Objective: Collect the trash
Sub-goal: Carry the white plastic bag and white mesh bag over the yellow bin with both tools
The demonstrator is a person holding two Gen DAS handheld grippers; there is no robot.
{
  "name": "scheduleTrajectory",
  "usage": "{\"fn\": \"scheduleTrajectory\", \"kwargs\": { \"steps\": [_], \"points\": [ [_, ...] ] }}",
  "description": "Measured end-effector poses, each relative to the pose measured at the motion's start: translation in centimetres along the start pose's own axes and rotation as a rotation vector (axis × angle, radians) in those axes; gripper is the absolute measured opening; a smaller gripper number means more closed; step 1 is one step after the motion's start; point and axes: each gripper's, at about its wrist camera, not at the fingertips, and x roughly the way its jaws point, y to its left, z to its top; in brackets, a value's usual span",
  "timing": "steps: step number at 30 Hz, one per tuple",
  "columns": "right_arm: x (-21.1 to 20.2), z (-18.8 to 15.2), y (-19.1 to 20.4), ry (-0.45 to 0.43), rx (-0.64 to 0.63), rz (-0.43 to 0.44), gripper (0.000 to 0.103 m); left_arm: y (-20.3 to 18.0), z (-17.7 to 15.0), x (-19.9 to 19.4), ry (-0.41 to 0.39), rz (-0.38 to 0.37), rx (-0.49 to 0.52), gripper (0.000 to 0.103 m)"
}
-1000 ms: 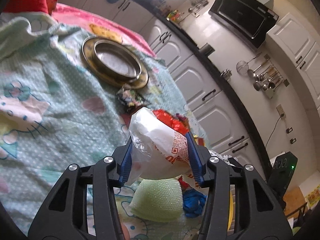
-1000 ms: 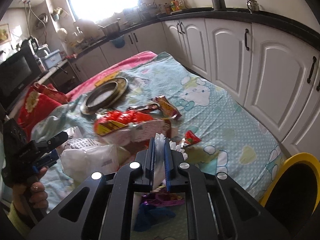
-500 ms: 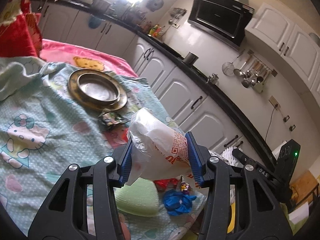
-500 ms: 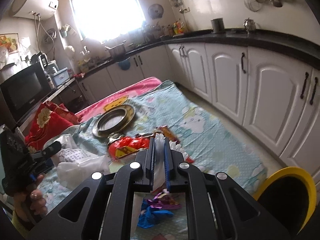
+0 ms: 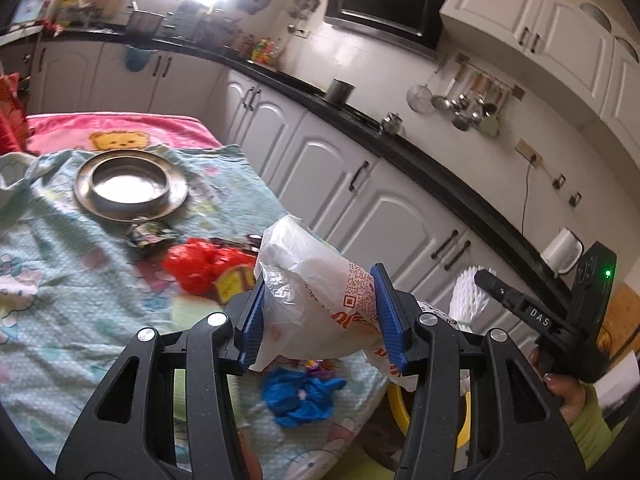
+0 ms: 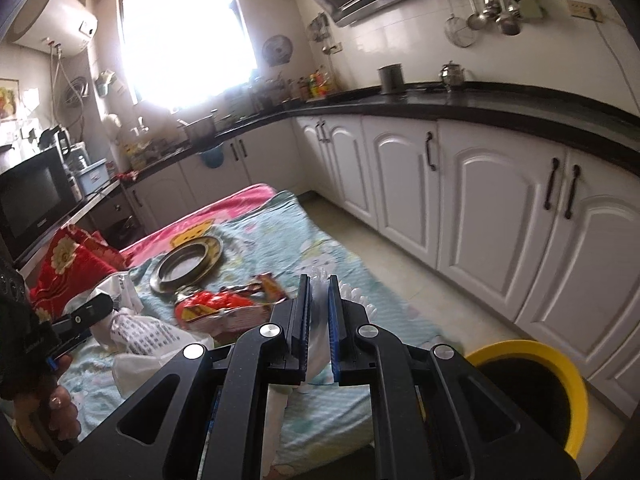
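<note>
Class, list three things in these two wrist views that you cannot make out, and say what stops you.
- Inside of the white plastic bag, left wrist view: its crumpled skin hides the contents.
- Yellow-rimmed bin, right wrist view: interior is dark, and the right hand-held gripper covers its near side.
- White foam piece, right wrist view: pinched between blue pads, mostly hidden.

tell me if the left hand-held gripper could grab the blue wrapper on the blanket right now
Probably not as things stand. The left hand-held gripper is already clamped on a white plastic bag that fills its jaws, and the blue wrapper lies on the blanket below it, so the bag would have to be dropped first.
</note>
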Motion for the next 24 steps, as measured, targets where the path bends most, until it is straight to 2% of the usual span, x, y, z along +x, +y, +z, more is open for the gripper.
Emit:
{"fn": "scheduleTrajectory", "kwargs": {
  "steps": [12, 24],
  "points": [
    [-3.4, -0.8, -3.6, -0.046, 0.004, -0.082, 0.008, -5.5, -1.8, 3.3, 0.057, -0.012, 0.123, 0.041],
    [-5.1, -2.0, -8.3, -0.061, 0.008, -0.208, 0.008, -10.7, -4.3, 6.9, 0.116, -0.026, 0.248, 0.041]
  ]
}}
